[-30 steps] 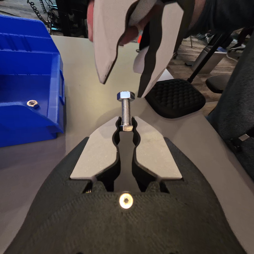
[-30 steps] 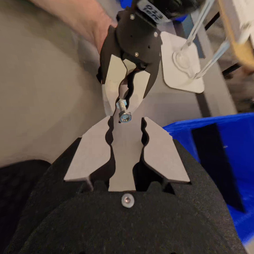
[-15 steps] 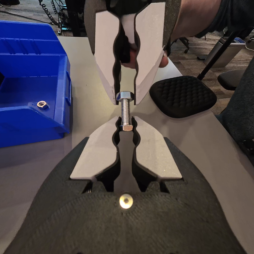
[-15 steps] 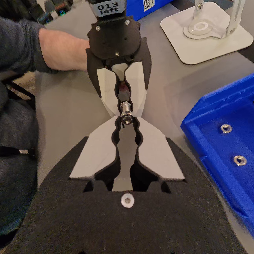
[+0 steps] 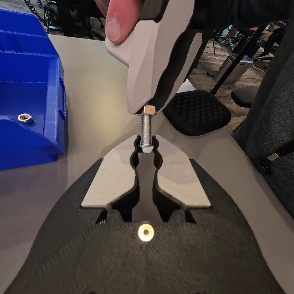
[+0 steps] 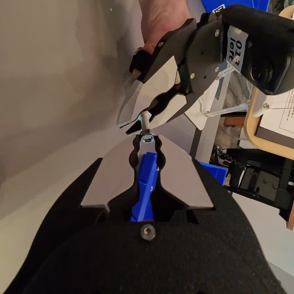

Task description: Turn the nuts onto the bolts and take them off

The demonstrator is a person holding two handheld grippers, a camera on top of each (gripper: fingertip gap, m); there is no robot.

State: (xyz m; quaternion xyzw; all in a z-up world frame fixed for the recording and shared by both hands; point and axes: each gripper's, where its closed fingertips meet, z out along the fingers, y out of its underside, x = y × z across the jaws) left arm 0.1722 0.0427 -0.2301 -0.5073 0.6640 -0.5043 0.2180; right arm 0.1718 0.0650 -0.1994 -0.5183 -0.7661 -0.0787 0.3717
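A silver bolt (image 5: 146, 127) stands between the two grippers above the grey table (image 5: 89, 79). My left gripper (image 5: 146, 143) is shut on the bolt's head (image 5: 146, 149) and holds the bolt with its shaft pointing away. My right gripper (image 5: 147, 111) comes in from above, tilted, and is shut on the nut (image 5: 149, 109) at the shaft's far end. In the right wrist view my right gripper (image 6: 147, 140) grips the nut (image 6: 147, 140), with the bolt's end showing in its hole. The left gripper (image 6: 127, 127) holds the bolt (image 6: 144, 122) beyond it.
A blue bin (image 5: 31, 79) stands at the left with a loose nut (image 5: 25, 118) in it, and it also shows in the right wrist view (image 6: 145, 183). A black dimpled pad (image 5: 197, 111) lies at the table's right edge. A white stand base (image 6: 202, 111) is behind the left gripper. My two grippers' fingertips are within a few centimetres of each other.
My right gripper came down open onto the bolt's end, shut on the nut, and has since rolled around the bolt's axis. My left gripper has kept the bolt still.
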